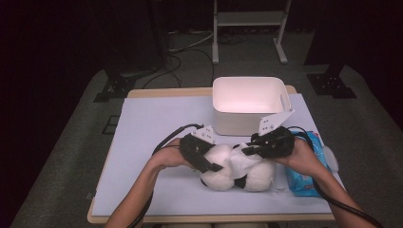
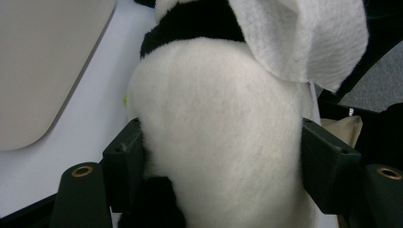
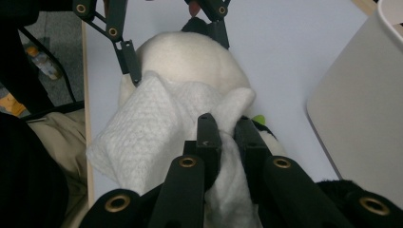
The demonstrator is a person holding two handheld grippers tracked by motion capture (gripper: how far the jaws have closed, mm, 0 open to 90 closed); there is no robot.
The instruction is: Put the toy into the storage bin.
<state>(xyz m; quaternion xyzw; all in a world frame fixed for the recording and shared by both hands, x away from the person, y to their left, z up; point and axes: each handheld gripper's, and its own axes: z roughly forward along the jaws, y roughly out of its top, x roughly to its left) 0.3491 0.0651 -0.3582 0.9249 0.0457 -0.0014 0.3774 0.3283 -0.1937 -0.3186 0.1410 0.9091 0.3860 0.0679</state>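
White plush panda [image 1: 237, 171] lies on the pale mat [image 1: 157, 118] at the table's near edge, just in front of the white bin [image 1: 247, 102]; my left gripper [image 1: 204, 159] clamps its round white body from both sides, jaws spread wide around the fur; my right gripper [image 1: 254, 147] pinches a white wipe [image 3: 157, 128] between nearly closed jaws, the wipe draped over the panda's middle; a blue wipes pack [image 1: 309, 166] sits at the right, beside my right hand [image 1: 302, 159].
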